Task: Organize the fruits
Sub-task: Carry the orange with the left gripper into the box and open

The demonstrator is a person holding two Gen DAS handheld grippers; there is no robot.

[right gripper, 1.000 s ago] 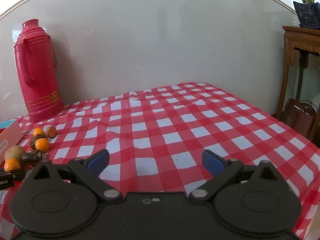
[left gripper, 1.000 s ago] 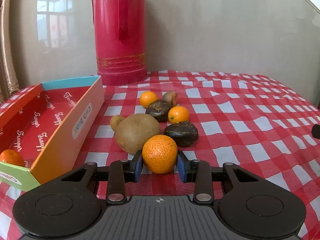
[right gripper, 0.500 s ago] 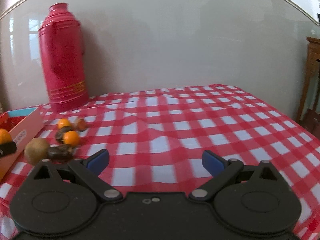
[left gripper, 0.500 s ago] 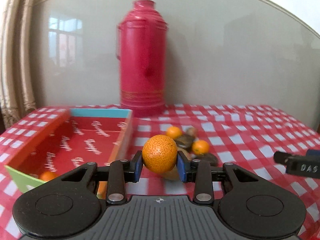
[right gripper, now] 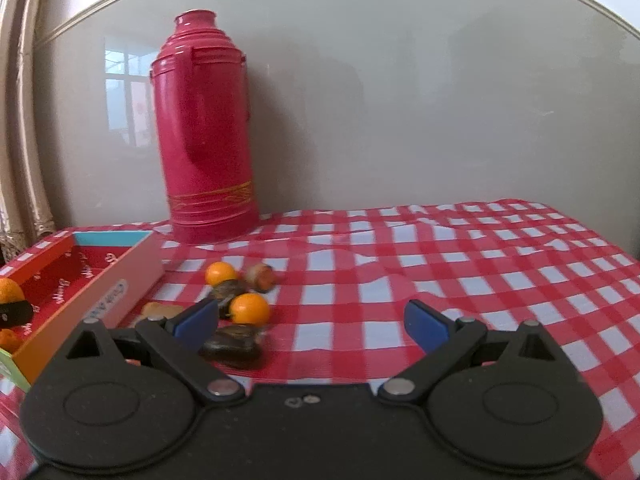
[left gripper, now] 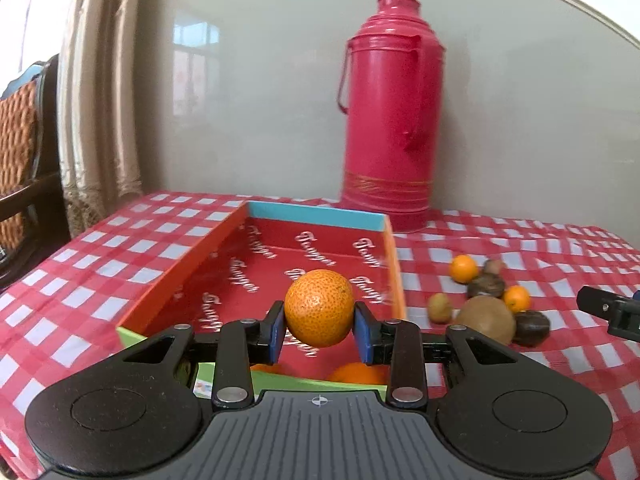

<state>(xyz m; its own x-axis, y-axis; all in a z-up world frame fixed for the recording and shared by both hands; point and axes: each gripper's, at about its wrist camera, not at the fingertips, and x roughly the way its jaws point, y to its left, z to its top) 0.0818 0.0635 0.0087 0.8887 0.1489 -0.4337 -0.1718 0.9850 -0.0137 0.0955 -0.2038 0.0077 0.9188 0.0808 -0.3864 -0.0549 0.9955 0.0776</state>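
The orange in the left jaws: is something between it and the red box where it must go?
Nothing visible blocks it. The orange hangs in the left gripper above the open red box, whose floor beneath is bare. Two other oranges lie lower at the near wall, partly hidden.

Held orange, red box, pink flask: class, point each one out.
held orange (left gripper: 319,307), left wrist view, front of peel
red box (left gripper: 312,217), left wrist view, blue far wall
pink flask (right gripper: 206,140), right wrist view, body
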